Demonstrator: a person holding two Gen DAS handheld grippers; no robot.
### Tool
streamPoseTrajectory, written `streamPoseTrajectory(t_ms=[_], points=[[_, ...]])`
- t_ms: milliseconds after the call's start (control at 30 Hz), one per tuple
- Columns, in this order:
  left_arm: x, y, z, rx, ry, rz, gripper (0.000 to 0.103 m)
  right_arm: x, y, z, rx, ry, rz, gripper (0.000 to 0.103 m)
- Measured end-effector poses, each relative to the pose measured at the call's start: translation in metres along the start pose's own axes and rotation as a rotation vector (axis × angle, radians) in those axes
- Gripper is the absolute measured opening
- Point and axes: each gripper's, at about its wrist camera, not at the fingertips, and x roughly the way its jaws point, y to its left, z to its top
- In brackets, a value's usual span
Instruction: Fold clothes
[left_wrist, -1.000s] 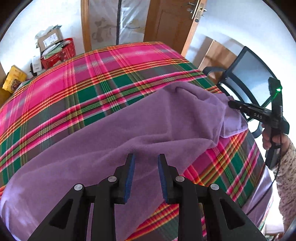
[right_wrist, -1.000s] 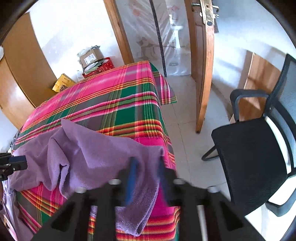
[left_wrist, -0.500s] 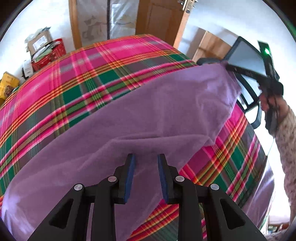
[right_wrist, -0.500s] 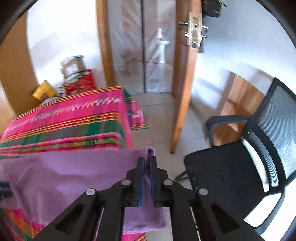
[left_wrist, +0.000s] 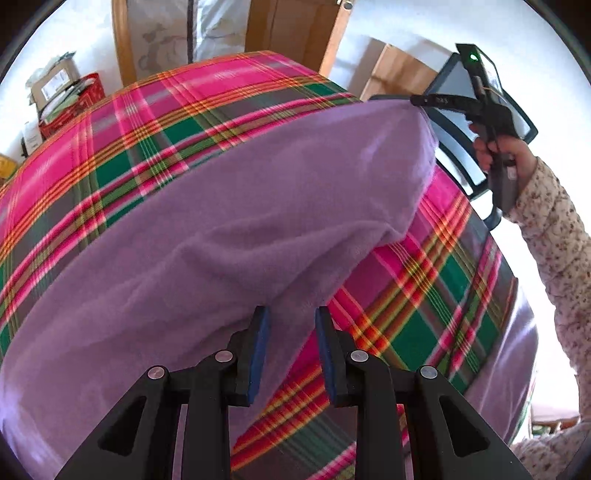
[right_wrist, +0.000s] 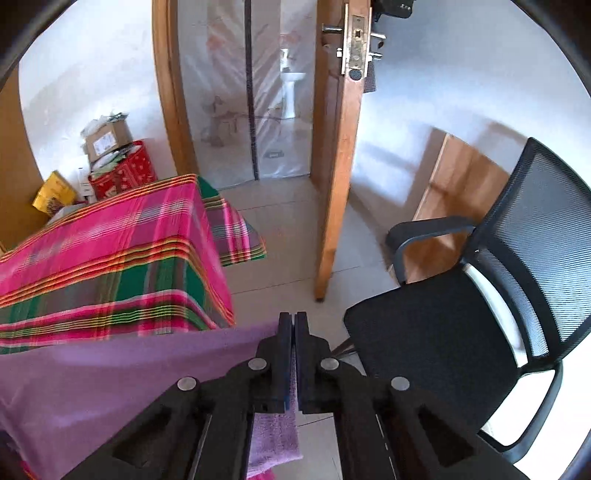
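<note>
Cloth (left_wrist: 229, 221), purple, lies across plaid worktop (left_wrist: 155, 122), long axis running L tool to R tool. R tool (right_wrist: 294, 332) pressed together on far corner, lifted off worktop edge. L tool (left_wrist: 290, 328) spread, near cloth edge betw. pads, not pinched yet; it's nearer.
</note>
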Motion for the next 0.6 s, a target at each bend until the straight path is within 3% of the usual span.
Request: streamPoseTrajectory(t_ms=[133, 433, 600], points=[[-0.001, 0.001, -0.002, -0.017, -0.006, 0.003, 0.027, -0.004, 0.002, -0.001, 0.010, -0.015, 0.040, 0.001], [-0.007, 0.005, -0.007, -0.049, -0.018, 0.010, 0.027, -0.005, -0.005, 0.007, 0.049, -0.051, -0.075, 0.001], [-0.005, 0.007, -0.010, -0.062, -0.011, 0.008, 0.027, 0.004, 0.005, 0.010, 0.020, -0.031, -0.068, 0.002]])
